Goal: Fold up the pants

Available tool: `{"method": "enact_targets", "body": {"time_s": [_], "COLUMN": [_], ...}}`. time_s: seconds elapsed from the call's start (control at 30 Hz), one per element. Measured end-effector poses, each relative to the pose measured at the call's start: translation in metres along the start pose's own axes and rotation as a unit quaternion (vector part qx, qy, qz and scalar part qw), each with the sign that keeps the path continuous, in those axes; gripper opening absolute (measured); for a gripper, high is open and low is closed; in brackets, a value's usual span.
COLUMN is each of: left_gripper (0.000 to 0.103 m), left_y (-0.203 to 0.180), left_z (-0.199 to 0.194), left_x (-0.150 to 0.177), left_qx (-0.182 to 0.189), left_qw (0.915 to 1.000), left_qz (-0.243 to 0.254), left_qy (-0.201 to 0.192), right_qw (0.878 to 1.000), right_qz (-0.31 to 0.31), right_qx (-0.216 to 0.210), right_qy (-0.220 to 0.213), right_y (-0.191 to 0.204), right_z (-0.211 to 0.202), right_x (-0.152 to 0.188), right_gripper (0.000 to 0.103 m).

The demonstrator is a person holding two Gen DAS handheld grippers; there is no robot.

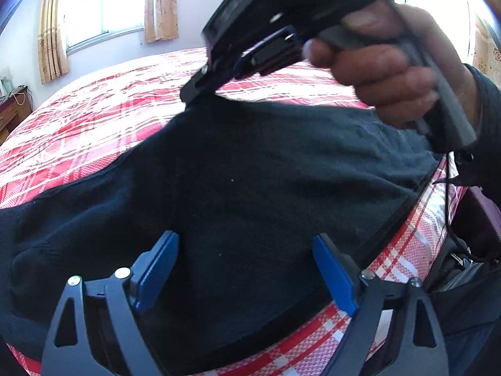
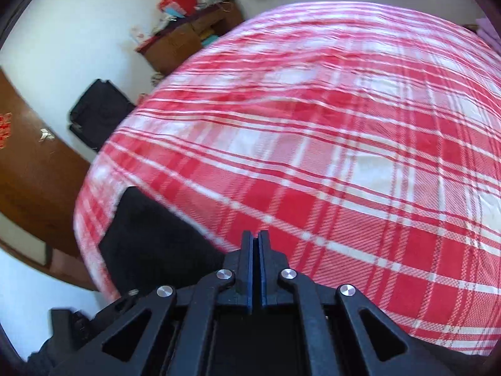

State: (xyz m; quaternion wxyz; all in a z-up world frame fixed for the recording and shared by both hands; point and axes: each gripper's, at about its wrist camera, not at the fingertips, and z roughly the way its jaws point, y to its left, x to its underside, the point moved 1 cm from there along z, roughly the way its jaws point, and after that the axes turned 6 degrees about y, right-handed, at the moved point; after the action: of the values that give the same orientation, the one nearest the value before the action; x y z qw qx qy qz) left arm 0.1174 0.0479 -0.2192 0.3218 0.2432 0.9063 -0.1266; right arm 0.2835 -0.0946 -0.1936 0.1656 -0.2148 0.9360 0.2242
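Observation:
The dark navy pants [image 1: 238, 194] lie spread across the red and white plaid bed [image 1: 94, 119]. My left gripper [image 1: 244, 250] is open, its blue pads wide apart just above the cloth near the bed's front edge. My right gripper [image 1: 197, 89] shows in the left wrist view, shut on the pants' far edge and lifting it off the bed. In the right wrist view the right gripper [image 2: 255, 239] has its jaws pressed together. A dark fold of the pants [image 2: 150, 238] hangs at its lower left, over the plaid bed [image 2: 344, 156].
A window with beige curtains [image 1: 103, 9] is on the far wall. A wooden cabinet with clutter [image 2: 188, 34] and a black bag [image 2: 100, 112] stand beside the bed on the white floor. A brown wooden door [image 2: 34, 172] is at the left.

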Motion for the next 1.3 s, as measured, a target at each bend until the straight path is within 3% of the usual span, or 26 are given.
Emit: {"method": "enact_targets", "body": {"time_s": [0.23, 0.4, 0.5, 0.6, 0.63, 0.67, 0.77, 0.9, 1.0, 1.13, 1.3], "left_gripper": [0.097, 0.097, 0.097, 0.097, 0.097, 0.097, 0.097, 0.097, 0.099, 0.1, 0.101], "left_y": [-0.008, -0.004, 0.007, 0.026, 0.036, 0.049, 0.084, 0.121, 0.124, 0.106, 0.121], "left_z": [0.002, -0.006, -0.022, -0.048, -0.055, -0.064, -0.077, -0.07, -0.058, -0.052, -0.064], "left_x": [0.004, 0.002, -0.002, -0.002, -0.002, 0.001, 0.014, 0.034, 0.045, 0.037, 0.035], "left_qx": [-0.011, -0.005, -0.012, -0.045, -0.058, -0.078, -0.124, -0.145, -0.159, -0.192, -0.184], "left_qw": [0.9997, 1.0, 0.9998, 0.9979, 0.9967, 0.9945, 0.9872, 0.9806, 0.9806, 0.9781, 0.9756], "left_qz": [0.02, 0.007, -0.005, -0.021, -0.028, -0.039, -0.076, -0.127, -0.111, -0.078, -0.112], "left_qy": [0.0, 0.0, -0.013, -0.043, -0.05, -0.058, -0.067, -0.036, -0.028, -0.016, -0.041], "right_qw": [0.999, 1.0, 1.0, 0.998, 0.997, 0.995, 0.988, 0.98, 0.977, 0.976, 0.976], "right_qz": [0.027, 0.008, -0.004, -0.044, -0.069, -0.085, -0.146, -0.189, -0.191, -0.199, -0.202], "right_qx": [0.024, 0.008, 0.008, 0.029, 0.029, 0.027, 0.04, 0.061, 0.081, 0.087, 0.079], "right_qy": [0.023, 0.015, -0.015, -0.031, -0.034, -0.034, -0.019, 0.012, 0.044, 0.019, 0.004], "right_y": [-0.029, -0.022, -0.018, -0.005, 0.004, 0.009, 0.032, 0.044, 0.037, 0.038, 0.044], "right_z": [0.038, 0.021, -0.007, -0.029, -0.036, -0.039, -0.038, -0.019, 0.007, 0.003, -0.016], "right_x": [-0.002, -0.002, 0.003, 0.019, 0.03, 0.038, 0.07, 0.102, 0.116, 0.124, 0.134], "right_gripper": [0.002, 0.004, 0.005, 0.028, 0.042, 0.044, 0.045, 0.045, 0.045, 0.047, 0.049]}}
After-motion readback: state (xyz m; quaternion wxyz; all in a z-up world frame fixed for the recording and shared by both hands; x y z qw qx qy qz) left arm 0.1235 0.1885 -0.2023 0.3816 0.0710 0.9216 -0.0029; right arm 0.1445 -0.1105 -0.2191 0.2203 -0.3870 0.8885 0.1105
